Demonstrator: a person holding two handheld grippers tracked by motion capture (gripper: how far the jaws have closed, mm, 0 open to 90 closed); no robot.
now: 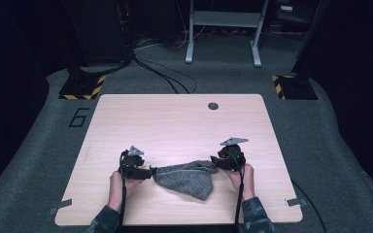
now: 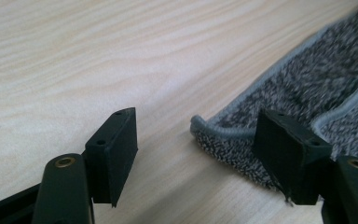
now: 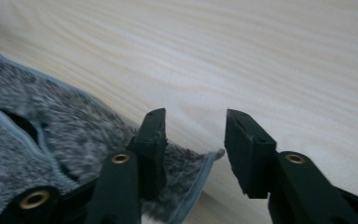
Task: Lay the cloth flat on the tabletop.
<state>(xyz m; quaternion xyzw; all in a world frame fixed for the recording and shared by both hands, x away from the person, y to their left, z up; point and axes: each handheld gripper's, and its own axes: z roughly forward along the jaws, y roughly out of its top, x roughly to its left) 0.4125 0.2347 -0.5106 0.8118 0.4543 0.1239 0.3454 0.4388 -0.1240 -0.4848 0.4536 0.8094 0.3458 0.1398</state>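
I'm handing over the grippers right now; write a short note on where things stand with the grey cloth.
Left gripper: open, cloth corner between the jaws, not pinched.
Right gripper: open, one jaw over the opposite corner, no grip.
Grey cloth: lies bunched and partly folded on the table, near the front edge, between the two grippers.
Done: both corners appear released.
Left: probably regrip the corners and finish folding or flattening; the final shape isn't reached yet.

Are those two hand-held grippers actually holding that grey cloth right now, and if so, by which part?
Nothing is held. The left hand-held gripper and the right hand-held gripper both stand open at opposite corners of the grey cloth, which lies on the table.
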